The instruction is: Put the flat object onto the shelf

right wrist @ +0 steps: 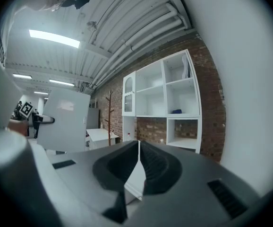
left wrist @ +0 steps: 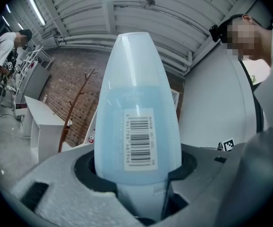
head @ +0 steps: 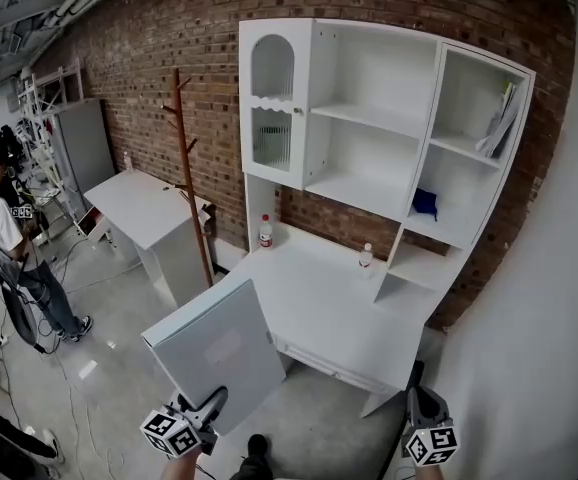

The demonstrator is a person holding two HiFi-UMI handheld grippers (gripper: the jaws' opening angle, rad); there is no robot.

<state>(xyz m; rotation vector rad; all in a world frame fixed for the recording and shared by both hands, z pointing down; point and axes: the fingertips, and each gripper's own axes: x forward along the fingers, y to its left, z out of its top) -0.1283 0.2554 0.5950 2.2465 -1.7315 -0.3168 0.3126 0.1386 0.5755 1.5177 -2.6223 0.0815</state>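
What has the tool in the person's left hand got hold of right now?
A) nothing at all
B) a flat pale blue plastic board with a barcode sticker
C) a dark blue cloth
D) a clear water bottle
B: the flat pale blue plastic board with its barcode sticker stands clamped between the jaws of the left gripper.

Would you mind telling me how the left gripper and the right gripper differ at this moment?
The left gripper is clamped on the pale blue flat panel, jaws apart; the right gripper is shut on nothing, jaws together. In the head view the left gripper sits lower left, the right gripper lower right beside the white wall. Both carry a marker cube.
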